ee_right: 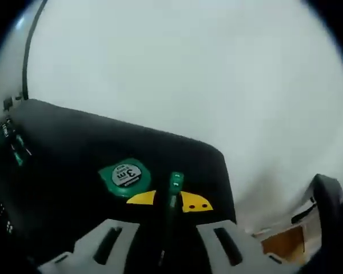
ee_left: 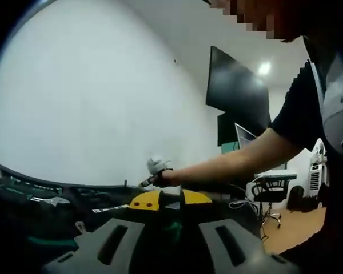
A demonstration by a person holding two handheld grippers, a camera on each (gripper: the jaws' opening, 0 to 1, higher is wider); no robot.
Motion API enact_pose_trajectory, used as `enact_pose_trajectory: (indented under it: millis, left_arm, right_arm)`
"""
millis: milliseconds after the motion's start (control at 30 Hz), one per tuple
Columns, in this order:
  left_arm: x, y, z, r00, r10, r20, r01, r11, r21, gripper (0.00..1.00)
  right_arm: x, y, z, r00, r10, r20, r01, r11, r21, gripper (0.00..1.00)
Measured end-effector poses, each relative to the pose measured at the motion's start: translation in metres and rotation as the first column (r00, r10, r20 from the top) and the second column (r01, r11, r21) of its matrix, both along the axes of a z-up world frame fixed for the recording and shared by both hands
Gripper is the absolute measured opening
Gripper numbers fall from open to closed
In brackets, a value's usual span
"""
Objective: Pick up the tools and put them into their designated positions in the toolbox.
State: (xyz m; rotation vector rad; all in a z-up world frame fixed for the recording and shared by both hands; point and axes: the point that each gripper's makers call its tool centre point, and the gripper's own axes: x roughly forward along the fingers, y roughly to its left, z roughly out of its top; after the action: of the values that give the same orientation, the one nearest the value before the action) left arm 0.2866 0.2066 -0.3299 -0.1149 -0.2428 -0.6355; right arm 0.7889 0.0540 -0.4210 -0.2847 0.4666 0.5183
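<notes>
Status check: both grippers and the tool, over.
Right hand-held gripper shut on slim green-handled tool. Round green tape measure beside it. Left hand-held gripper nearly closed, hold unclear.

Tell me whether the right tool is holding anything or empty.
Holding: the right tool is shut on a slim green-tipped hand tool, above the black surface by the tape measure.

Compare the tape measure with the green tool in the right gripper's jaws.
The tape measure is a round green case with a white "3m" label; the green tool is slim and long. The tape measure lies free on the black surface; the tool is clamped by the right gripper between its yellow tips. Both are green.
</notes>
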Motion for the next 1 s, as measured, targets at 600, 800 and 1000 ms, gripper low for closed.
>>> enact_pose_trajectory:
  millis: [600, 800, 1000]
  left_arm:
    - [0.009, -0.002, -0.008, 1.000, 0.022, -0.020, -0.020, 0.998, 0.066, 0.14]
    - [0.010, -0.001, -0.010, 0.999, 0.027, -0.024, -0.025, 0.997, 0.079, 0.13]
    - [0.011, -0.002, -0.013, 0.999, 0.033, -0.027, -0.030, 0.995, 0.095, 0.13]
  right_arm:
    - [0.019, -0.017, 0.008, 0.994, -0.107, -0.039, 0.113, 0.961, 0.251, 0.16]
    - [-0.009, 0.014, 0.011, 0.991, 0.085, 0.102, -0.091, 0.994, 0.053, 0.00]
    - [-0.021, 0.016, 0.032, 0.987, 0.058, 0.151, -0.062, 0.998, 0.022, 0.00]
